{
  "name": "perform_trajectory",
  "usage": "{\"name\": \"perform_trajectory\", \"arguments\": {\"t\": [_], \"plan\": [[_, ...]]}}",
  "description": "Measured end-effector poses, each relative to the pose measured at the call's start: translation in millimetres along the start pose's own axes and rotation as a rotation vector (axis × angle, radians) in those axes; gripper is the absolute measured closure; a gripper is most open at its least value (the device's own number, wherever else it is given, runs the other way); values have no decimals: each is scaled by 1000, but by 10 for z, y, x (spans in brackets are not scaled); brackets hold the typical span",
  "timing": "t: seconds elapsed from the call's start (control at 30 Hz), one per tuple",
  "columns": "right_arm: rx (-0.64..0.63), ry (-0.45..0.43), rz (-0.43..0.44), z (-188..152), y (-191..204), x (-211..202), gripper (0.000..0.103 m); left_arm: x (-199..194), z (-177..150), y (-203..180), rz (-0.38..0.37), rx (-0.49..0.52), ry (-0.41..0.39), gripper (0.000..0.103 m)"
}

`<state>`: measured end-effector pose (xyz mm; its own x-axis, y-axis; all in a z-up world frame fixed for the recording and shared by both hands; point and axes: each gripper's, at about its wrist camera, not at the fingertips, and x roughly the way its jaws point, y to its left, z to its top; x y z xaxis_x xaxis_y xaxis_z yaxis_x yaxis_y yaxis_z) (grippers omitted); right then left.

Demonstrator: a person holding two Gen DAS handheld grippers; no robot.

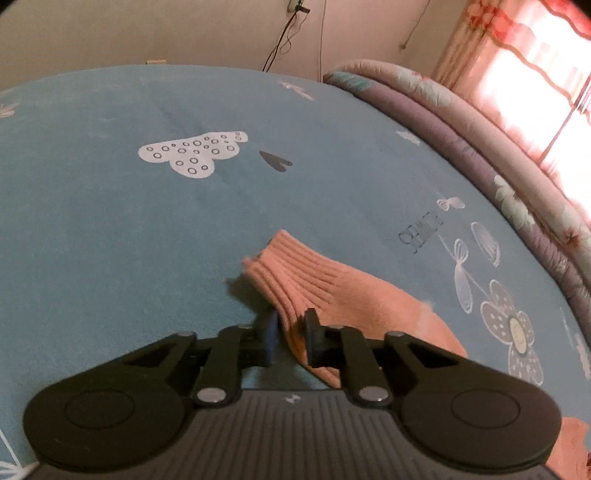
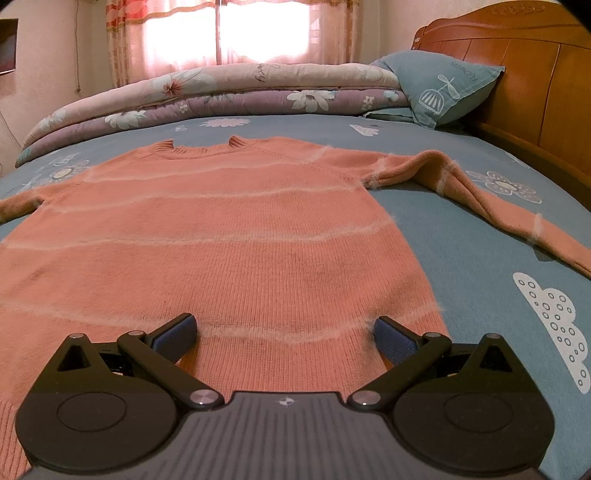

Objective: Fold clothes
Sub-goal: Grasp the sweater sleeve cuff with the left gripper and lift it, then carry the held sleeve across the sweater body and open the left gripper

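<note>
Bed sheet, blue with flower and cloud prints, covers the whole working surface. A folded floral quilt lies along its far edge below the curtained window, with a blue pillow against the wooden headboard.

Pink sweater lies flat on the sheet, front up, collar toward the quilt, pale stripes across the body. Its one sleeve runs out to the side and bends back along the sheet. The other sleeve's ribbed cuff lies on the sheet well out from the body.

Right gripper: jaws spread wide, holding nothing, poised over the sweater's lower body near the hem.

Left gripper: jaws drawn nearly together, pinching the sleeve fabric just behind that cuff.
</note>
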<state>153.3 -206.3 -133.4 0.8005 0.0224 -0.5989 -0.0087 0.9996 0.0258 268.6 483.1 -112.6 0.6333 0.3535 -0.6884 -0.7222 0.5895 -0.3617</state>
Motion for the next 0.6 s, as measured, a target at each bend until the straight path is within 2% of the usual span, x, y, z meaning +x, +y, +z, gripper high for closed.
{"name": "perform_trajectory", "arguments": {"t": [0.47, 0.53, 0.6], "plan": [[-4, -4, 17, -16, -32, -25, 0, -1091, 194, 229, -118, -1, -127, 96], [-4, -5, 17, -17, -30, -27, 0, -1171, 202, 331, -105, 1, -112, 96], [-4, -8, 17, -21, -29, -25, 0, -1201, 185, 354, -50, 39, -94, 96]]}}
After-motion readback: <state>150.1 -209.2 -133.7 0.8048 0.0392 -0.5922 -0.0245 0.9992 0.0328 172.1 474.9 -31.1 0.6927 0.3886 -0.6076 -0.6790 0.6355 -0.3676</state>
